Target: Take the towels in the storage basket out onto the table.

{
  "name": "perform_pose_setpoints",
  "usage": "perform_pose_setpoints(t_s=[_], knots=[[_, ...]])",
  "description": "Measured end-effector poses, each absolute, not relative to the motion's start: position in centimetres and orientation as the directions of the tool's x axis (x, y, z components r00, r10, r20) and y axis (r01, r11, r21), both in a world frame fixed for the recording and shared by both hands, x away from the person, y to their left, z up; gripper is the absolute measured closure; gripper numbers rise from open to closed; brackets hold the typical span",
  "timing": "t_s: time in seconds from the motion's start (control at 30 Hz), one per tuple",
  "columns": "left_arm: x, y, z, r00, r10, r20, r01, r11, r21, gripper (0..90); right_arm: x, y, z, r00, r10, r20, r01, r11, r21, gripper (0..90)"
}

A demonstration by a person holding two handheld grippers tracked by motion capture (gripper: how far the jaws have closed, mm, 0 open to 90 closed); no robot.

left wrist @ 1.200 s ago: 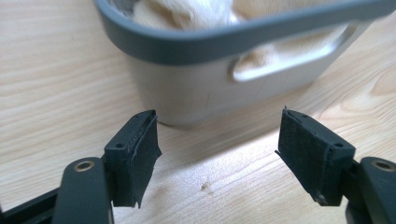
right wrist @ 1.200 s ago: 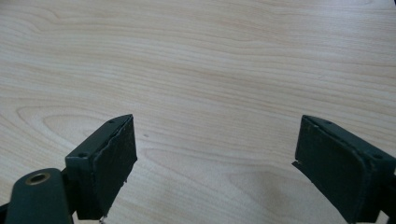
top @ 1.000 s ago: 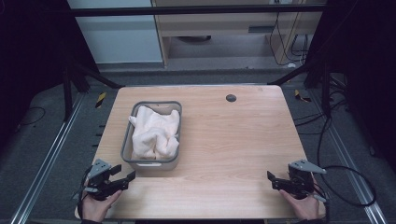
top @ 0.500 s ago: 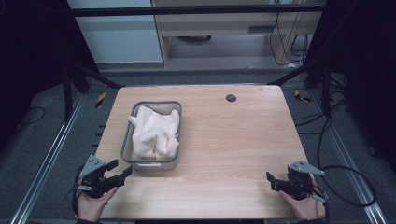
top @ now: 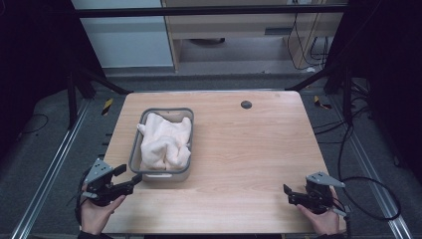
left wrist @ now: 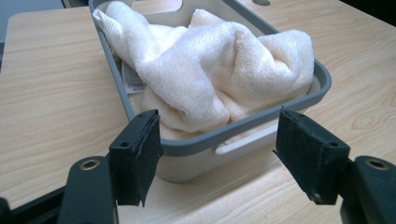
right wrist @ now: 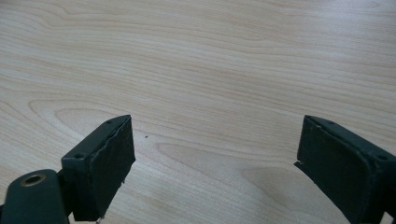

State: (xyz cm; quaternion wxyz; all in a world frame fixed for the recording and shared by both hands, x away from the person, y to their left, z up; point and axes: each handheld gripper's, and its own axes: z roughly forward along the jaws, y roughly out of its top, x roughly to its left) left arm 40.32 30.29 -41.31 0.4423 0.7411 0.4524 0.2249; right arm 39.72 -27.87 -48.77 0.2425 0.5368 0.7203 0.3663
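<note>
Starting at the near edge of the worktop point(top: 239, 164), which is light wood with a wavy grain: the person's two hands come in at the near corners, each holding a black gripper. The left gripper point(top: 125, 178) sits at the near left corner with its jaws spread wide and nothing between them, angled toward the near end of the grey tub point(top: 135, 149). In the left gripper view the pads frame that near rim without touching it. The right gripper point(top: 288, 193) is at the near right corner, jaws also wide apart and empty, low over bare wood, with a cable point(top: 368, 199) looping off past the right edge.

The tub sits toward the left edge, about mid-depth, long side running away from the person. A crumpled cream towel point(top: 165, 142) fills it and humps above the rim; a small label shows in the folds in the left gripper view.

Further back, a small dark round spot point(top: 246, 104) sits near the far edge. Beyond the worktop there's dark grey floor, black frame struts, a pale cabinet front point(top: 129, 42) and wooden shelving with cables dangling at the right.
</note>
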Motion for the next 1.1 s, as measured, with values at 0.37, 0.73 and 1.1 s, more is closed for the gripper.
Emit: perform_pose_setpoints(t_s=[0.37, 0.73, 1.1], knots=[[41.9, 29.6, -39.3, 0.527, 0.849, -0.023, 0.435, -0.247, 0.866, 29.8, 39.7, -27.8, -48.8, -0.307, 0.950, 0.053, 0.598, 0.149, 0.787, 9.9], [43.8, 29.0, -38.6, 0.550, 0.835, 0.002, 0.434, -0.288, 0.854, 29.7, 39.8, -27.8, -48.8, -0.306, 0.951, 0.046, 0.594, 0.153, 0.790, 9.5], [45.4, 27.7, -36.8, 0.599, 0.798, 0.060, 0.416, -0.375, 0.829, 29.6, 39.8, -27.7, -48.8, -0.305, 0.951, 0.053, 0.598, 0.148, 0.788, 9.5]])
